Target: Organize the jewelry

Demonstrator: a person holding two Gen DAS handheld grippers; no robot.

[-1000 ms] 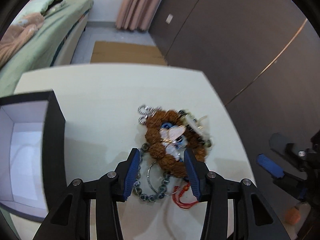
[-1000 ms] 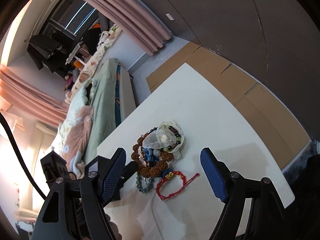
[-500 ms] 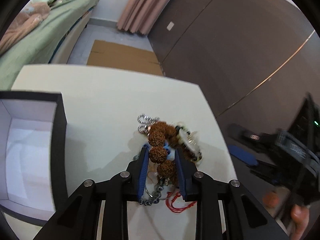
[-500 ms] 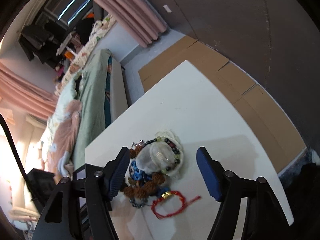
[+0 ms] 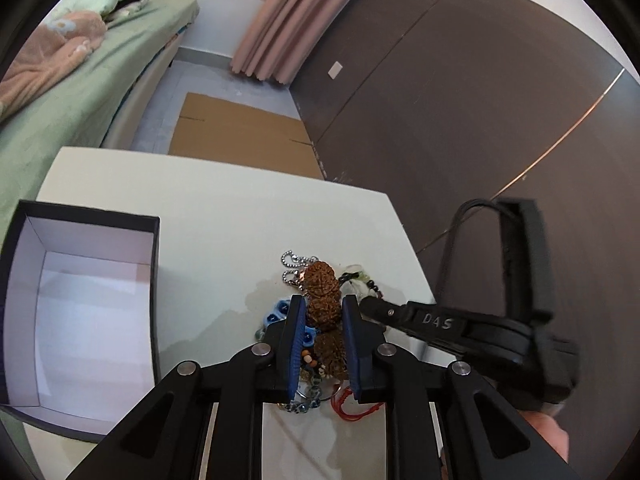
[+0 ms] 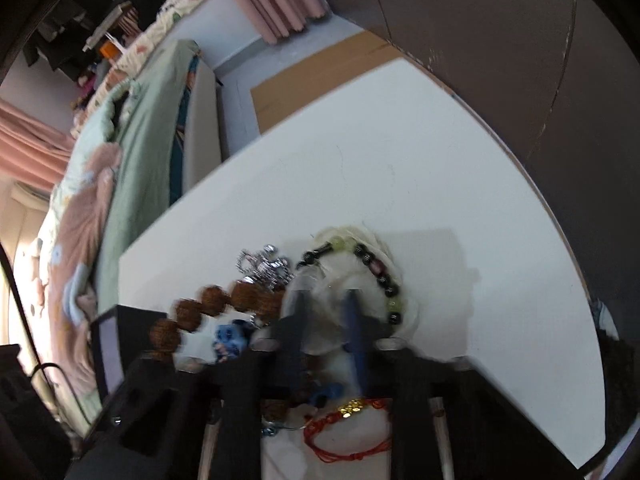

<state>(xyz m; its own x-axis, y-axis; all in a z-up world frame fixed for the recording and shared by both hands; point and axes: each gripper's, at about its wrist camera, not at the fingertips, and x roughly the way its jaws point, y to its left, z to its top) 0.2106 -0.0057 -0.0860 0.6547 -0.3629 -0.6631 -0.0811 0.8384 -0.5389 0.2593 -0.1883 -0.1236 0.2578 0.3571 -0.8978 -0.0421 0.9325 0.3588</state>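
Note:
A pile of jewelry lies on the white table (image 5: 224,216). My left gripper (image 5: 322,316) is shut on a bracelet of big brown seed beads (image 5: 322,296), lifted a little off the pile. The brown beads also show in the right wrist view (image 6: 212,300), blurred. My right gripper (image 6: 326,300) is shut on a sheer white pouch (image 6: 332,280) with a dark and green bead bracelet (image 6: 380,272) on it. A silver chain (image 5: 294,264), blue beads (image 5: 280,312) and a red cord bracelet (image 6: 348,436) lie in the pile.
An open black box with a white inside (image 5: 80,320) stands on the table at the left. A bed with green bedding (image 5: 80,60) is beyond the table. Cardboard (image 5: 240,132) lies on the floor. A dark wall (image 5: 480,120) is on the right.
My left gripper has closed on the brown bead bracelet and raised it. My right gripper has come down onto the pile and closed on the white pouch.

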